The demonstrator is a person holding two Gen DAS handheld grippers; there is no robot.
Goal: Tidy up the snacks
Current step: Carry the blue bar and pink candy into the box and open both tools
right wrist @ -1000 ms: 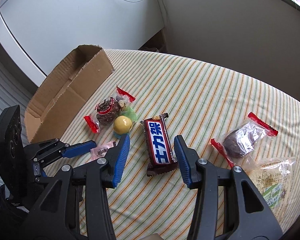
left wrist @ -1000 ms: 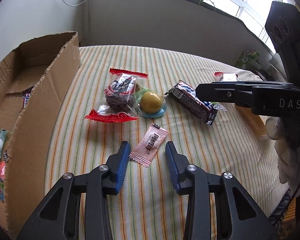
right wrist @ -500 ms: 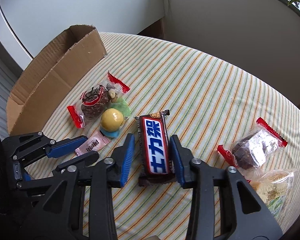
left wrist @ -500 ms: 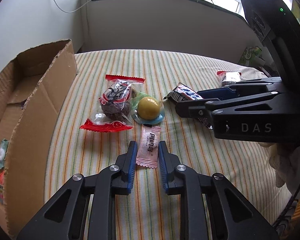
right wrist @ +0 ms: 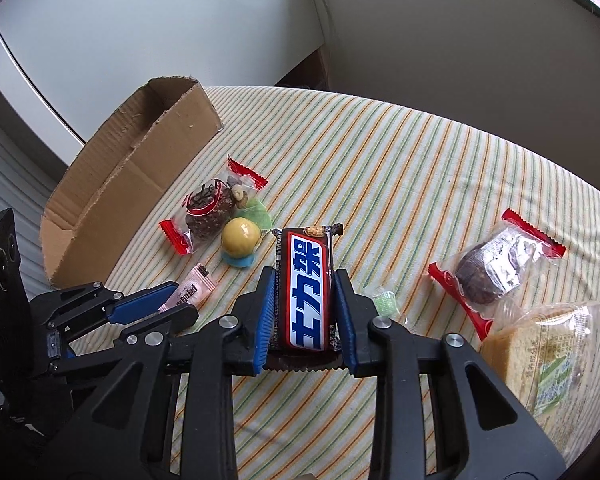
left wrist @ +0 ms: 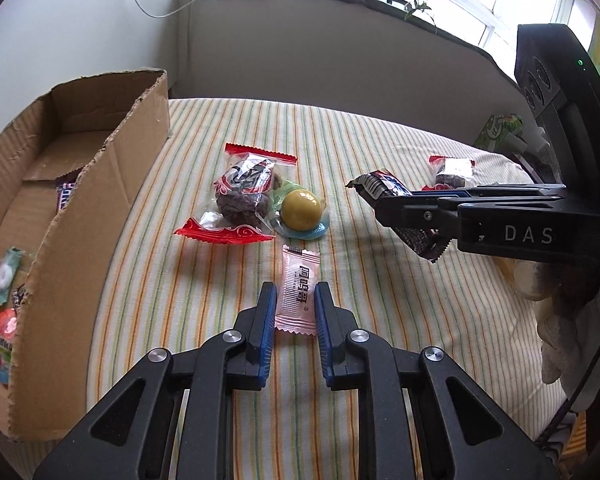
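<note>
My left gripper (left wrist: 296,300) is shut on a small pink candy sachet (left wrist: 299,286), held just above the striped tablecloth. My right gripper (right wrist: 305,292) is shut on a dark chocolate bar (right wrist: 306,280) with a blue label, lifted off the cloth; the bar also shows in the left wrist view (left wrist: 384,190). An open cardboard box (left wrist: 80,200) stands at the left with several snacks inside. A red-edged bag with a brown cake (left wrist: 240,200) and a yellow ball candy (left wrist: 302,210) lie between the box and the grippers.
In the right wrist view a second red-edged cake bag (right wrist: 496,264), a clear bag with a yellow cake (right wrist: 540,356) and a small green candy (right wrist: 384,300) lie at the right. The round table (right wrist: 420,160) ends at a wall and window sill behind.
Both grippers closed: the left on the pink sachet, the right on the chocolate bar. Both snacks have been lifted off the cloth.
</note>
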